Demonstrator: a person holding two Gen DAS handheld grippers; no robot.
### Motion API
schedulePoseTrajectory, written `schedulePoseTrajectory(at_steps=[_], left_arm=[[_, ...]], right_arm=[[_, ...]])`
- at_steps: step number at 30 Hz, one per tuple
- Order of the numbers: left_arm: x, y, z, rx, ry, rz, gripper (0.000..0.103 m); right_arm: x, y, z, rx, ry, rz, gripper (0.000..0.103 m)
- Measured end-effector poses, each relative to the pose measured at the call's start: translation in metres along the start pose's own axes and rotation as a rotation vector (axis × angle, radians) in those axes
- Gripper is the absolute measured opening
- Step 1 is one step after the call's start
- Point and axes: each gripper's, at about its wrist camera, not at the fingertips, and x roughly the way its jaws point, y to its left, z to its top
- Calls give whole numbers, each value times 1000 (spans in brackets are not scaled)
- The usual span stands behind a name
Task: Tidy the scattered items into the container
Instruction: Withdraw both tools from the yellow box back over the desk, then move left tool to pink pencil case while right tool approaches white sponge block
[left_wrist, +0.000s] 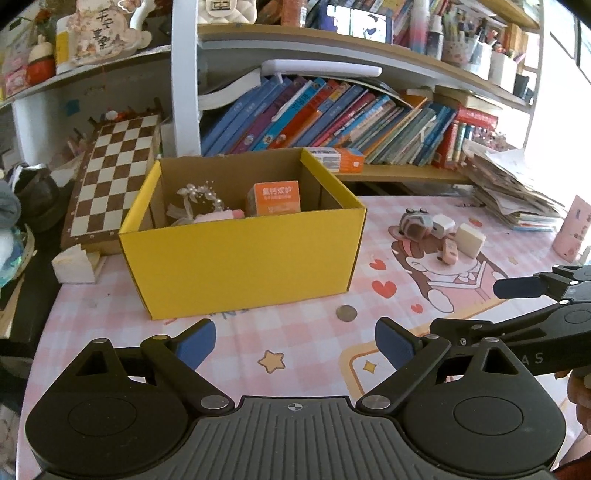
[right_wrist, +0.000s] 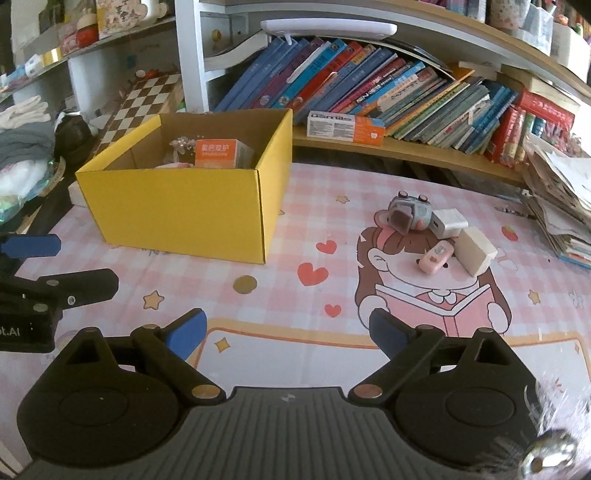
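A yellow cardboard box (left_wrist: 240, 266) (right_wrist: 177, 214) stands open on the pink checked table mat. Inside it lie an orange carton (left_wrist: 277, 197) (right_wrist: 216, 153), a pearl hair piece (left_wrist: 195, 199) and a pink item. To its right sit a grey toy (right_wrist: 406, 214) (left_wrist: 415, 223), a white charger (right_wrist: 448, 223), a cream block (right_wrist: 476, 251) (left_wrist: 470, 240) and a small pink case (right_wrist: 436, 258) (left_wrist: 450, 251). A coin (right_wrist: 245, 284) (left_wrist: 346, 313) lies in front of the box. My left gripper (left_wrist: 295, 345) is open and empty, facing the box. My right gripper (right_wrist: 286, 332) is open and empty, short of the coin.
Shelves of leaning books (right_wrist: 369, 88) run behind the table, with an orange-and-white carton (right_wrist: 345, 127) on the lower shelf. A chessboard (left_wrist: 110, 177) lies left of the box. A paper stack (right_wrist: 561, 206) sits at the right. Clothes (right_wrist: 22, 147) lie at the far left.
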Motion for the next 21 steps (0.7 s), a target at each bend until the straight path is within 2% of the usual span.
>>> schedulePoseTrajectory(at_steps=[10, 21], left_arm=[[3, -36, 1, -22, 13, 49, 95], [18, -83, -2, -43, 31, 59, 95]], right_arm=[[0, -32, 0, -46, 6, 61, 95], [-1, -80, -12, -42, 29, 73, 96]])
